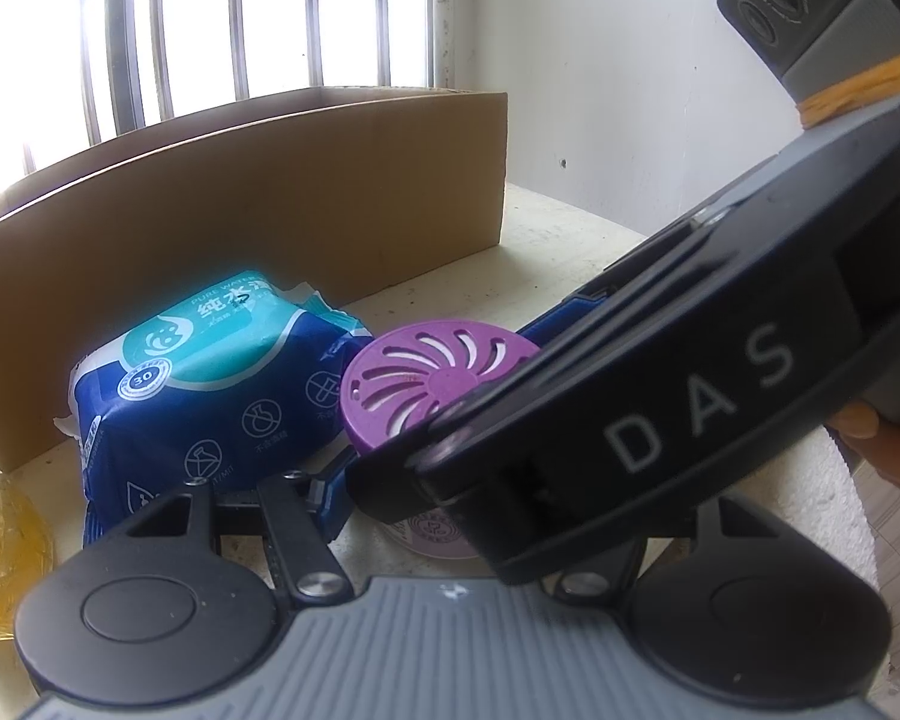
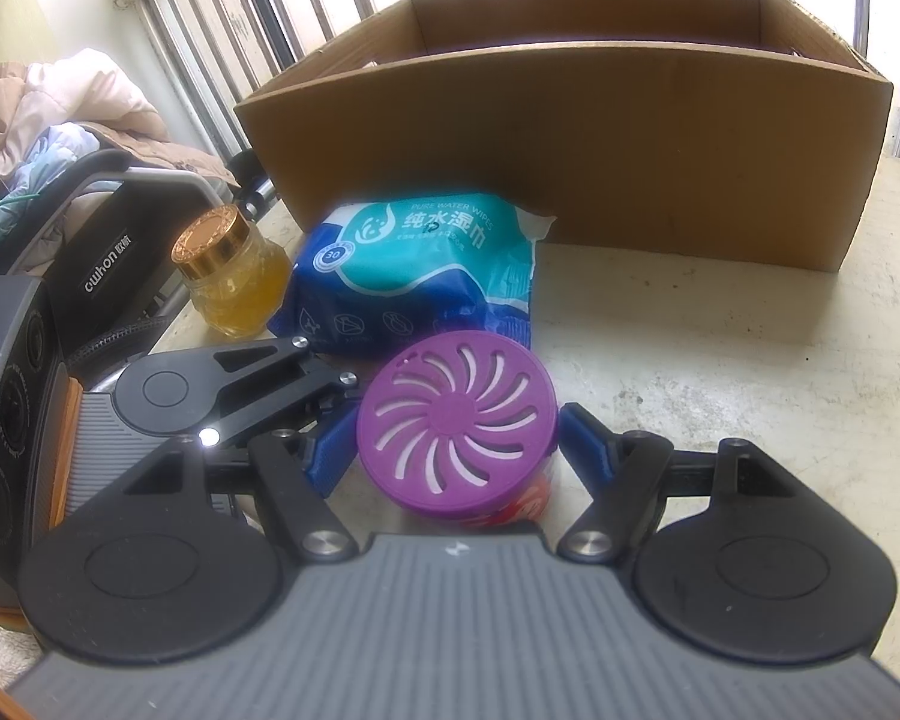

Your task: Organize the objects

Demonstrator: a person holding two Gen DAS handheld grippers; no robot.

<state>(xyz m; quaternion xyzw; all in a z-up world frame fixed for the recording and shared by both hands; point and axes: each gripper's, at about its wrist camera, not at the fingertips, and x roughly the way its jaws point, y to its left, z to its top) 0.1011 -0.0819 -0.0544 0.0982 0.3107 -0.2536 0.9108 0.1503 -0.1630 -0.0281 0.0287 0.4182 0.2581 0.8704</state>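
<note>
Item: purple-lidded freshener tub (image 2: 456,420), on worktop (image 2: 720,360) before cardboard box (image 2: 570,168).
Left tool (image 1: 354,468) clamps tub; right tool (image 2: 450,444) straddles it, contact unclear. Risk: both pulling tips tub onto wipes pack (image 2: 414,276) behind.

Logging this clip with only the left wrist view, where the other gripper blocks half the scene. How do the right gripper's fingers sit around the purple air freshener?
Observer: The right gripper has its blue fingers flanking the purple air freshener, one each side. A sliver of table shows beside one of them.
Operator: And the yellow jar at my edge?
Observer: The jar stands upright with a gold lid, beside the wipes pack.
Operator: Anything in the cardboard box?
Observer: The cardboard box is open-topped. Only its inner walls show, and its floor is hidden.
</note>
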